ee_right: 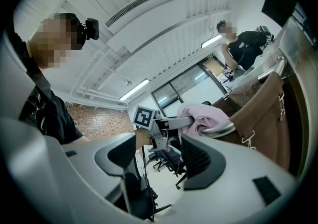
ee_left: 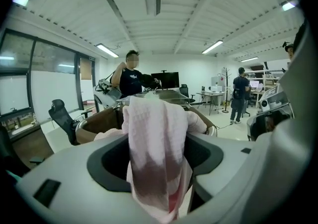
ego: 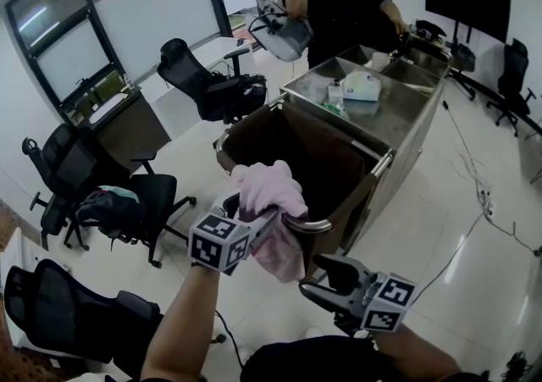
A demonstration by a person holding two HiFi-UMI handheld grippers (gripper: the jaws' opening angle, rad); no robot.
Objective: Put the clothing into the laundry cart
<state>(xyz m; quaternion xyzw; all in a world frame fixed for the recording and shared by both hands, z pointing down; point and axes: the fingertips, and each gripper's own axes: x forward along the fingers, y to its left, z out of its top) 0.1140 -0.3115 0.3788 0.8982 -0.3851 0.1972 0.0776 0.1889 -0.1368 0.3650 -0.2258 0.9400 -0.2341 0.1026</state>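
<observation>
Pink garment (ego: pixel 269 188) lay draped over the near rim of the brown laundry cart (ego: pixel 334 164), its tail hung between the spread jaws of the left gripper (ego: pixel 261 224), pads off the cloth, right gripper (ego: pixel 315 277) stood near, to the right, jaws wide apart and empty.

— How is the clothing (ego: pixel 269 188) made out?
— As pink cloth, soft, waffle-woven and matt; the laundry cart (ego: pixel 334 164) at its two o'clock is seen as brown fabric, rimmed in polished metal tube.
— And what else is noted?
— Brushed steel on the cabinet top (ego: pixel 398 111); matt grey plastic on the left gripper (ee_left: pixel 158 166) and right gripper (ee_right: pixel 160 156); glossy tile on the floor (ego: pixel 474 253).
</observation>
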